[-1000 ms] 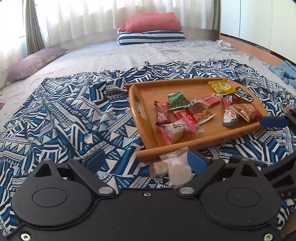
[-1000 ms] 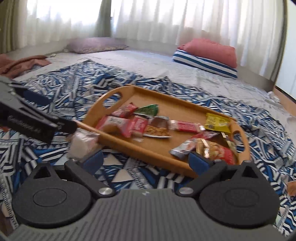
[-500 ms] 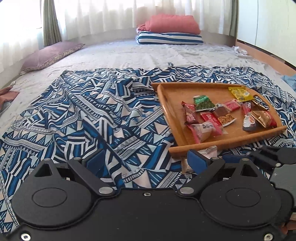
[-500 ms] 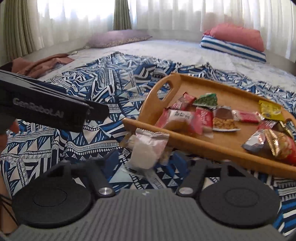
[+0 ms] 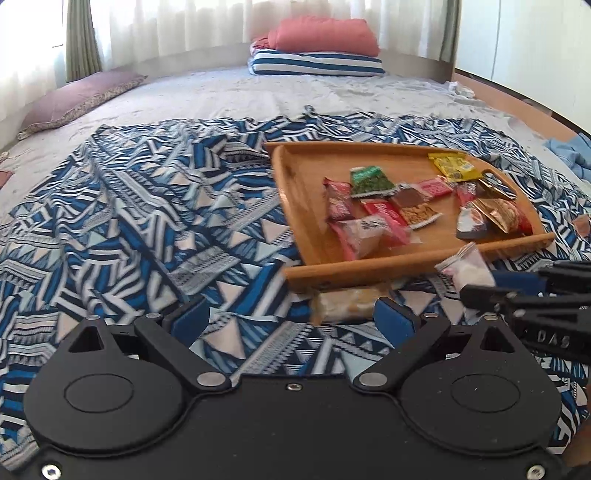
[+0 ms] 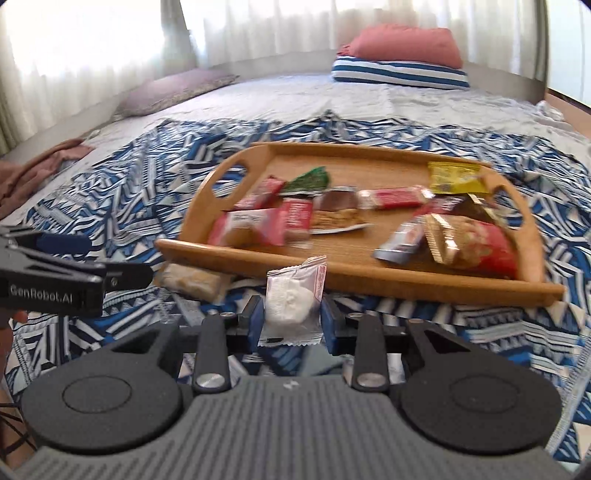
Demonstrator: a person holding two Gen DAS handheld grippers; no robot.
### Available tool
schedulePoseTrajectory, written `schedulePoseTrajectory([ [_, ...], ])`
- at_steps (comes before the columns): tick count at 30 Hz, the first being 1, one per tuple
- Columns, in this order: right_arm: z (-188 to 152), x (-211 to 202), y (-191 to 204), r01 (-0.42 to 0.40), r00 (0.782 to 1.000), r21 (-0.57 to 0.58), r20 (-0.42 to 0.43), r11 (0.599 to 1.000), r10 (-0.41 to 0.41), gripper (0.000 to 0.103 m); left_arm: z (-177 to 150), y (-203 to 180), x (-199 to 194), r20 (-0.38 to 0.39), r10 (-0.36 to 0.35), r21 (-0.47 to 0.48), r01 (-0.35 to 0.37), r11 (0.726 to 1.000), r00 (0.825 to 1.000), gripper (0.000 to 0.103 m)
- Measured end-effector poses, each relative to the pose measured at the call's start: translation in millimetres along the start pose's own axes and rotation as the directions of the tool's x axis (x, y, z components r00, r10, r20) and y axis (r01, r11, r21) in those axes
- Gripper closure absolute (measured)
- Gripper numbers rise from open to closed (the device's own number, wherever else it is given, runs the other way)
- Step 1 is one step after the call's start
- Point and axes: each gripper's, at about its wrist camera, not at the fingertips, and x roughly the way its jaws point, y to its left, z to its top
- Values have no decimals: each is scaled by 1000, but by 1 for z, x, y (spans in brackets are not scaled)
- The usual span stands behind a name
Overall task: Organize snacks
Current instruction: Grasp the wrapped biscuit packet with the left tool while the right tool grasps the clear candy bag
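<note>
Your bed (image 5: 229, 96) fills both views, w/ a blue-and-white patterned cloth (image 5: 147, 221) spread over its near half. Far end: a red pillow (image 5: 325, 35) stacked on a striped one (image 5: 317, 64), plus a mauve cushion (image 5: 77, 103) off to the left by the curtains.

On the cloth sits your wooden tray (image 6: 258, 153) (handles cut into both short ends), holding the sorted snacks: a green packet (image 6: 308, 179), a yellow packet (image 6: 454, 177), a long red bar (image 6: 393, 197), a pink-and-white packet (image 6: 251, 227), an open nut packet (image 6: 338, 218), a silver-blue wrapper (image 6: 402, 240) and a big red-gold bag (image 6: 469, 240). Several overlap; labels are too blurred to read.

Your right gripper (image 6: 291, 319) has its jaws clenched on a small white packet (image 6: 291, 299), held upright just short of the tray's near rail, above the cloth. From the left wrist view the same packet (image 5: 467, 269) shows at the tip of the right gripper (image 5: 480, 291), near the tray's front right corner.

Your left gripper (image 5: 291, 321) is released, jaws wide apart w/ nothing between them, over the cloth in front of the tray. Just beyond its right blue pad lies a tan biscuit packet (image 5: 347, 302) on the cloth, tucked against the tray's near rail (partly under it, it seems). In the right wrist view that packet (image 6: 194, 282) lies just beside the left gripper's tip (image 6: 110, 275).
</note>
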Motion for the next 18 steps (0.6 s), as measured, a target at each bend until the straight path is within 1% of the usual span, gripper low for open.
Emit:
schedulePoseTrajectory([
  [4, -5, -10, -20, 40, 999, 28, 13, 999, -40, 64, -3, -24, 13, -2, -8, 10, 8, 1000, 1000, 7],
  [7, -9, -14, -27, 70, 997, 28, 22, 997, -71, 64, -3, -36, 24, -9, 4, 8, -4, 1000, 1000, 7],
  [10, -12, -16, -33, 78, 997, 34, 23, 996, -78, 64, -2, -43, 33, -20, 13, -2, -13, 1000, 1000, 7],
  [13, -14, -17, -33, 80, 996, 31, 28, 996, -81, 64, -2, -45, 40, -38, 1, -23, -2, 1000, 999, 7],
  [14, -15, -17, -33, 79, 996, 28, 29, 996, -80, 64, -3, -44, 42, -50, -9, -32, 7, 999, 999, 10],
  [15, -15, -17, -32, 79, 996, 25, 30, 997, -80, 64, -3, -44, 44, -63, -20, -44, 18, 999, 998, 17],
  [16, -15, -17, -31, 79, 996, 21, 30, 997, -80, 64, -4, -43, 46, -71, -29, -56, 25, 998, 997, 22],
  [18, -15, -15, -30, 80, 996, 12, 30, 997, -80, 64, -4, -43, 45, -61, -7, -51, 4, 999, 998, 33],
])
